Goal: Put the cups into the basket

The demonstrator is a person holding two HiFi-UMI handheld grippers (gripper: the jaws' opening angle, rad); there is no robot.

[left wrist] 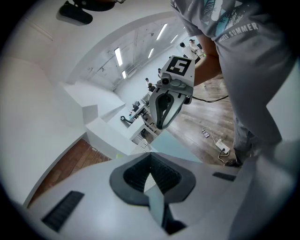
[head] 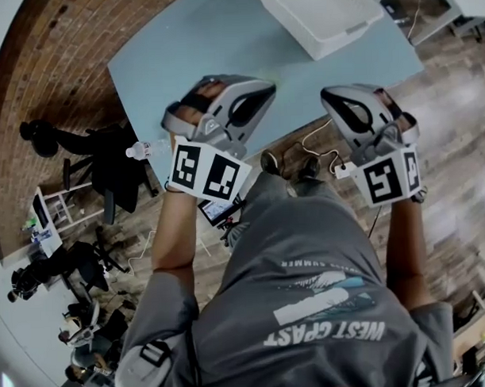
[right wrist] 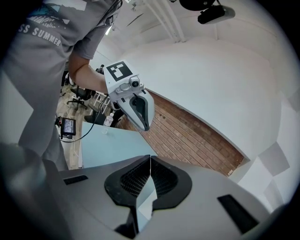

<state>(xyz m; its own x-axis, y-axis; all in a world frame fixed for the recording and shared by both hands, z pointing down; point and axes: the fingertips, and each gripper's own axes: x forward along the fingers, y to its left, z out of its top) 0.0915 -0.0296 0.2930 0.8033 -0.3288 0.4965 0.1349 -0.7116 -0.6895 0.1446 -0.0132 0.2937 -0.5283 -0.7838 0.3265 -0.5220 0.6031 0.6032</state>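
Left gripper (head: pixel 264 89) and right gripper (head: pixel 330 100), jaws pressed together on nothing, hang near the table (head: pixel 191 49) edge, probably waiting: basket (head: pixel 325 21) beyond, cups unseen.

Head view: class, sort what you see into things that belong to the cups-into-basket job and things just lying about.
Belongs to the job:
white basket
light blue table
left gripper and right gripper, both shut and empty
No cup is in view.

Just lying about:
water bottle by the table's corner
power strip on the floor
black office chair
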